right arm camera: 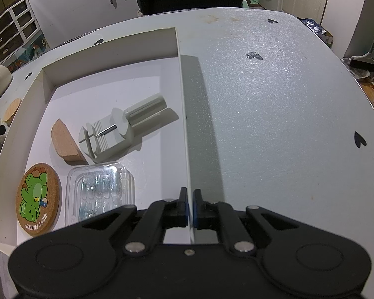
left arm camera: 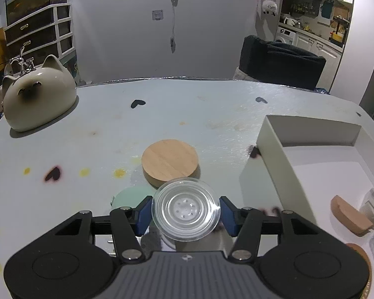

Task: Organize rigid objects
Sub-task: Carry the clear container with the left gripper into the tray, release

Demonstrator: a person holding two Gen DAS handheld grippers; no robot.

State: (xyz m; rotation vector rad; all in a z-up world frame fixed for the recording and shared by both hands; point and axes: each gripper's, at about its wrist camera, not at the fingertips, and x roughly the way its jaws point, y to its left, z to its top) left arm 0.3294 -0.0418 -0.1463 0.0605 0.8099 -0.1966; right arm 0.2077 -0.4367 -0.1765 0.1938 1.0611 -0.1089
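Two grippers, one white box (right arm camera: pixel 184 114)
Left gripper (left arm camera: pixel 186 211) clamped one glass lid (left arm camera: pixel 186 208); right gripper (right arm camera: pixel 190 208) pinched the box's wall; four items lay inside.

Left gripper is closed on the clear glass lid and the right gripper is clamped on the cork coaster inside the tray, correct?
Not quite. The left gripper does hold the clear glass lid, but the right gripper is clamped on the white tray's side wall, not the cork coaster, which lies loose inside. The right wrist view shows it.
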